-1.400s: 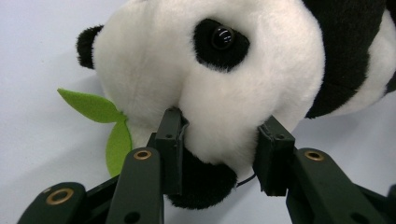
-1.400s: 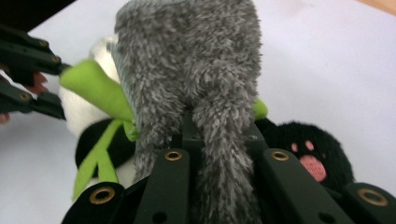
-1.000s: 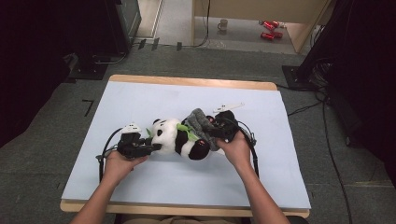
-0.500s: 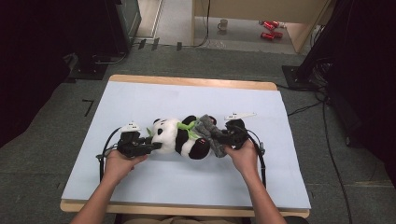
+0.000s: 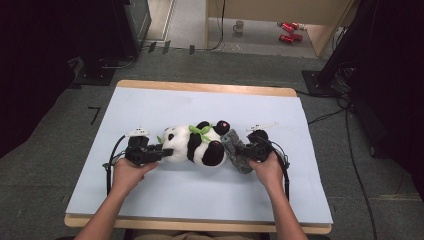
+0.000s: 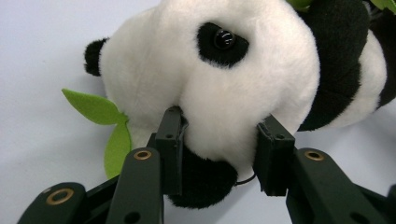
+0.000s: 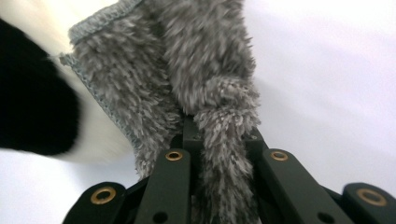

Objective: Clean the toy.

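At the plush panda's (image 5: 195, 145) head, your left gripper (image 5: 162, 151) clamps its muzzle on the worktop (image 5: 300, 200). Beside its feet, your right gripper (image 5: 243, 151) pinches the grey fuzzy cloth (image 5: 234, 152).

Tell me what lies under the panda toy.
The panda toy lies on the light blue mat. A green felt leaf pokes out beside its head, and the grey fuzzy cloth meets its rear end. Whether the cloth runs underneath is hidden.
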`<state>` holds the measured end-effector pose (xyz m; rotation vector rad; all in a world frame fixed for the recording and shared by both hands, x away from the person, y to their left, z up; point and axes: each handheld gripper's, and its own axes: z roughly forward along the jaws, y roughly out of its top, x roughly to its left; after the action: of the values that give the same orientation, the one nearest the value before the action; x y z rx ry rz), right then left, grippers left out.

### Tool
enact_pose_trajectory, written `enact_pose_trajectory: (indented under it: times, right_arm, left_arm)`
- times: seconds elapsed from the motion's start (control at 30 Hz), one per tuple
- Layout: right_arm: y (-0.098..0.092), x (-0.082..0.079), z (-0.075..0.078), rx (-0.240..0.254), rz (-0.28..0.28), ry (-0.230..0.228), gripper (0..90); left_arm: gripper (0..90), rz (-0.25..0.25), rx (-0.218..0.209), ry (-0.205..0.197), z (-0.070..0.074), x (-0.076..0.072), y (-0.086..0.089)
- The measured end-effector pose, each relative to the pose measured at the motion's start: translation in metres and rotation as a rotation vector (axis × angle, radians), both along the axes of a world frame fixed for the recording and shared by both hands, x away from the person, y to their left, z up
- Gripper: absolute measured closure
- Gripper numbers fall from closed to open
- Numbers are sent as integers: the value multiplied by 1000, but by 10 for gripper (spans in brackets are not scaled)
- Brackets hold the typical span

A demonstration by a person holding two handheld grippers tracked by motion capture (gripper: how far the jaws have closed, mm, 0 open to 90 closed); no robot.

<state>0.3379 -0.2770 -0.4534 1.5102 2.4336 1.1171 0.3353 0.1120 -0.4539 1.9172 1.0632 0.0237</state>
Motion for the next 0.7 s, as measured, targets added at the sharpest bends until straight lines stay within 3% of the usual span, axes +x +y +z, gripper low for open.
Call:
enact_pose_trajectory:
  times: [0.23,0.33,0.37,0.47,0.6,0.7]
  right_arm:
    - [-16,2,3,16,-75,12,793]
    - [-23,2,9,69,-89,32,793]
    - [-24,1,12,77,-105,32,793]
    - [-24,-3,24,41,-113,-5,793]
    - [-22,-7,47,53,-101,-55,793]
    - [-20,-8,61,56,-119,-52,792]
  left_arm:
    - [608,13,-32,-2,2,9,0]
    - [612,19,-39,-8,2,10,-2]
    - [614,20,-39,-11,2,9,-3]
    - [615,15,-27,-19,2,8,-5]
    - [614,20,-22,-30,2,5,-6]
    - [613,23,-6,-42,2,2,-8]
